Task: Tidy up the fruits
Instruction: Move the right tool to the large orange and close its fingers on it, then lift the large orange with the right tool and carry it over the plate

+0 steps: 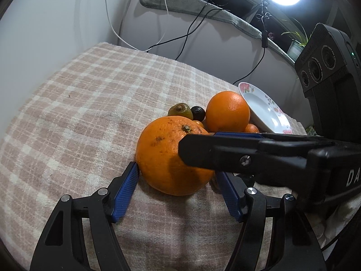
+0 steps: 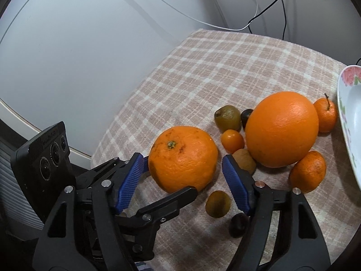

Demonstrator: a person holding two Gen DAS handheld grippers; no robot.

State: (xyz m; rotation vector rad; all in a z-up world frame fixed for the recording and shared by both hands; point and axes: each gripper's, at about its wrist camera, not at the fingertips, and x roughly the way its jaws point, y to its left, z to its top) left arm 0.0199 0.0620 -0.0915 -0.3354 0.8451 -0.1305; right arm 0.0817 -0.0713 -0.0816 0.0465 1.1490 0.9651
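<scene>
My left gripper (image 1: 177, 176) and right gripper (image 2: 182, 171) both straddle speckled, stem-up orange (image 2: 183, 158); fingers apart, not clamping.

Near orange (image 2: 183, 159): on the cloth (image 2: 225, 72), left of the far orange (image 2: 282, 129).
Small fruits: between and around both oranges.
Plate (image 2: 352, 122): right of the far orange, its rim tilted up.
Cables (image 2: 279, 4): behind the cloth.
</scene>
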